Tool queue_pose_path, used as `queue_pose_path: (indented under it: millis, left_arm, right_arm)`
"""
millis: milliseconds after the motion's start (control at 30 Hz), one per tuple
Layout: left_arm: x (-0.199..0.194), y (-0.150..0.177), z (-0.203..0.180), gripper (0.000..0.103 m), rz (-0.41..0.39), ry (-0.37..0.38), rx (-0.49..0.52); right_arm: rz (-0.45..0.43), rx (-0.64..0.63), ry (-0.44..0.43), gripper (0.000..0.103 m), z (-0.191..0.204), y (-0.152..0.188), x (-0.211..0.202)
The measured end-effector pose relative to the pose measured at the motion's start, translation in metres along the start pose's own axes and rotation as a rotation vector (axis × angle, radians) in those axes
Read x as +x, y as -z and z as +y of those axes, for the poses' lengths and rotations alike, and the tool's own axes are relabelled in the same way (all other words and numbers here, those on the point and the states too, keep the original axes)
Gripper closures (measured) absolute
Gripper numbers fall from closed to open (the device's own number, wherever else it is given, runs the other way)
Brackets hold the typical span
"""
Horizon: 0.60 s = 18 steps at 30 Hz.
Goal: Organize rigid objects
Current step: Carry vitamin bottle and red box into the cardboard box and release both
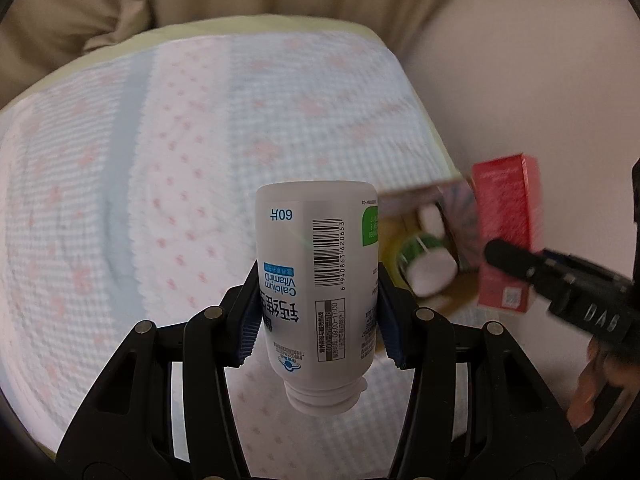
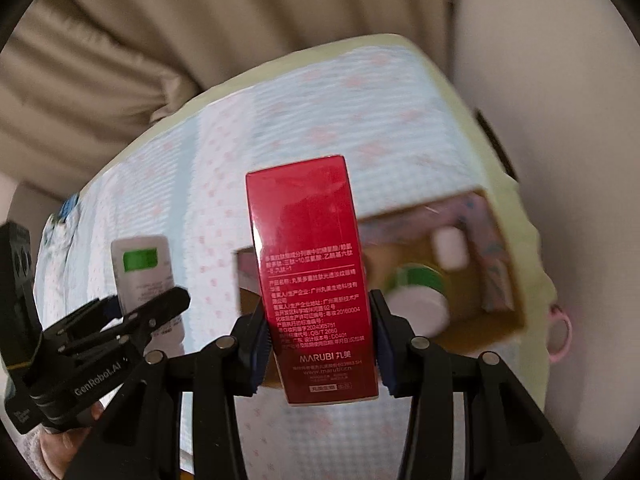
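My left gripper is shut on a white vitamin bottle, held upside down with its neck toward me, above the bed. My right gripper is shut on a red Marubi carton, held upright above the near edge of an open cardboard box. The box holds a green-labelled white jar and a small white bottle. In the left wrist view the red carton and right gripper show at the right, over the box. In the right wrist view the left gripper and its bottle show at the left.
A blue-and-white quilted cover with pink flowers lies over the bed. Beige bedding is bunched behind it. A pale wall runs along the right. A pink ring hangs beside the box.
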<state>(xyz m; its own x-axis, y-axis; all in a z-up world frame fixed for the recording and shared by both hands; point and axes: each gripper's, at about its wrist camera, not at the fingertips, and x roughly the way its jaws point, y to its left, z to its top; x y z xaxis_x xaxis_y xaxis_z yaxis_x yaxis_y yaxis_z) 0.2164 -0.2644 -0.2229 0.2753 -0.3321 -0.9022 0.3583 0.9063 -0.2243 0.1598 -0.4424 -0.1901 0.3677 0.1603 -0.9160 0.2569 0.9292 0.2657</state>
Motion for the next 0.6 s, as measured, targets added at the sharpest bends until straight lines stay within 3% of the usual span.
queue_pose_path:
  millis: [267,600]
  left_arm:
    - [0.042,0.017,-0.046,0.056,0.097,-0.011,0.137]
    - [0.102,0.014,-0.06,0.056,0.203,-0.072,0.211]
  right_arm:
    - [0.022,0.138,0.055,0.062,-0.071,0.022,0.006]
    - [0.098,0.137,0.103,0.062,-0.119,0.017,0.046]
